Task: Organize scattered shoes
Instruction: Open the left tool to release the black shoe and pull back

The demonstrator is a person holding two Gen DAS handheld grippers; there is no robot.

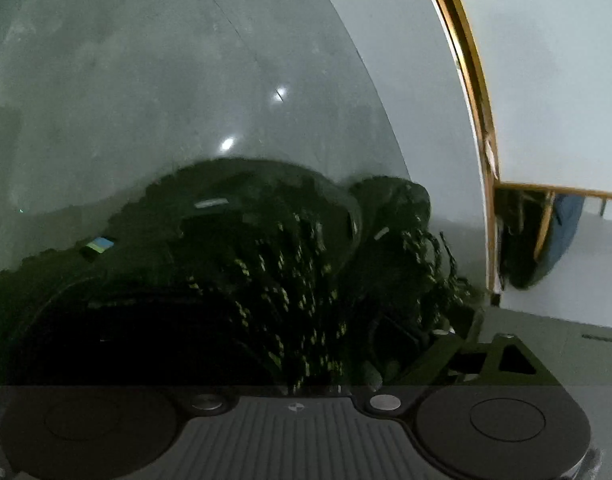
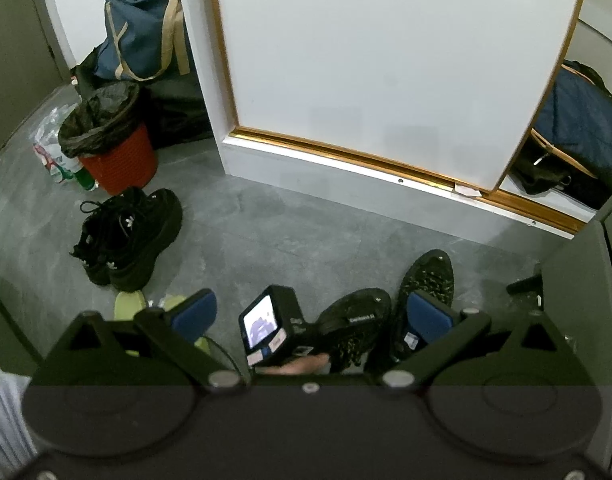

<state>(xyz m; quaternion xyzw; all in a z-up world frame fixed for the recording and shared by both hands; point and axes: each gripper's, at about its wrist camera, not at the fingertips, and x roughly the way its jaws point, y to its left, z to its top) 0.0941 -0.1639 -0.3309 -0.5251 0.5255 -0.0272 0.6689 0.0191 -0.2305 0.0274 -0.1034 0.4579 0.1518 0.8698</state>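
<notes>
Black lace-up shoe with yellow-flecked laces (image 1: 265, 264): fills the left wrist view, very close to the lens, dark and blurred. Its twin, a second black flecked-lace shoe (image 1: 402, 240), lies just beside it to the right, both on the grey tiled floor (image 1: 145, 80). From the right wrist view the pair sits low centre, first shoe (image 2: 358, 320) and second (image 2: 426, 280) side by side, near the white cabinet with gold trim (image 2: 386, 80).

Left gripper (image 2: 273, 328): seen from the right camera as a black body with a lit screen, a hand beneath it, nose down on the first shoe. Fingers hidden in the shoe; whether they pinch it, cannot tell.

Right gripper (image 2: 310, 312): blue-padded fingers (image 2: 193, 312) spread wide, nothing between them, above the floor.

Elsewhere: pair of black chunky sneakers (image 2: 129, 236) well apart to the left, by a red bin with black liner (image 2: 113, 148). Pale green slippers (image 2: 129, 304) just behind the right gripper's left finger. Navy bag with tan straps (image 2: 141, 32) behind the bin.
</notes>
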